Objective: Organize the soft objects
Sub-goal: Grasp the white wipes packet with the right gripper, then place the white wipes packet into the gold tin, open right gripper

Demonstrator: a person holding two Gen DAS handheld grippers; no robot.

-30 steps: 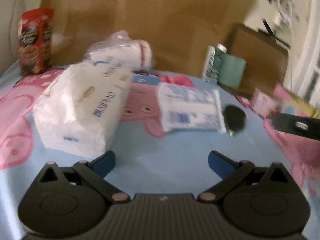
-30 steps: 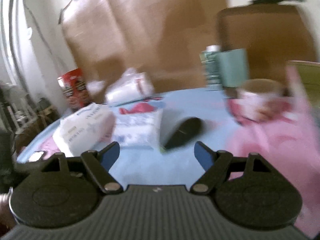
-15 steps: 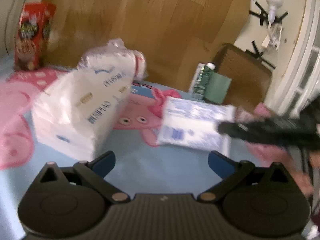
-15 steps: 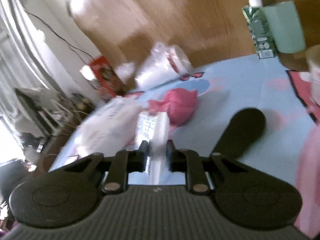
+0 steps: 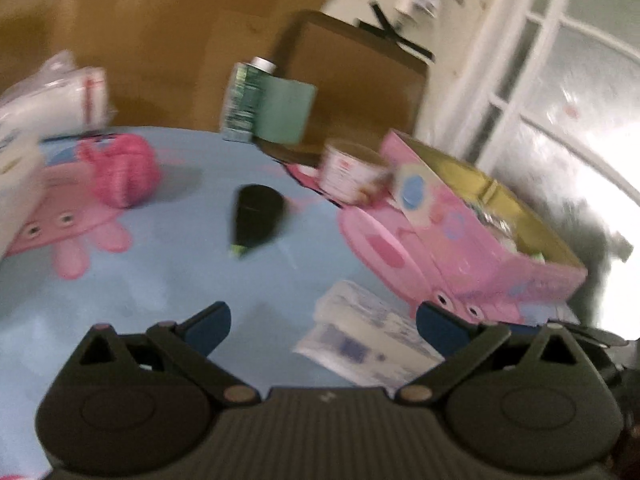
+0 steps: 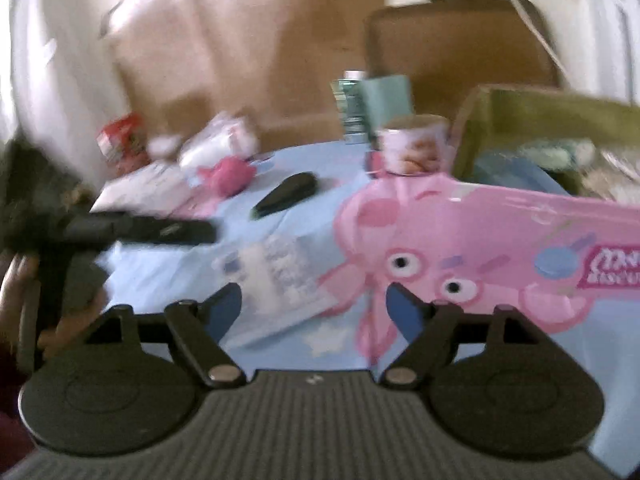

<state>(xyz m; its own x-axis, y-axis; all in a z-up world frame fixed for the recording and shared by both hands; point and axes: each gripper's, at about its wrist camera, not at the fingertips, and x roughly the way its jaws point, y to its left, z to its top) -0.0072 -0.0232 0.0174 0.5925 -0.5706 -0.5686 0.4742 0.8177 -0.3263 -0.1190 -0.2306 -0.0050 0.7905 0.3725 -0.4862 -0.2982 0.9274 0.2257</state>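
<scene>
Frames blurred; no label legible, only partial pink lettering on the box front. Left to right on the blue cloth (image 5: pixel 168 264): tissue pack (image 5: pixel 16 184), pink toy (image 5: pixel 120 170), black case (image 5: pixel 256 216), wipes pack (image 5: pixel 360 340), pink box (image 5: pixel 460 240). Left gripper (image 5: pixel 322 318) open, empty. Right gripper (image 6: pixel 314 306) jaws just opened, nothing between them; wipes pack (image 6: pixel 276 280) lies flat beside the box (image 6: pixel 480 248).

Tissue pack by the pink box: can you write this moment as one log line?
tissue pack: lying on blue cloth beside pink box | right gripper: open, jaws just reopened, nothing held | left gripper: open, empty
</scene>
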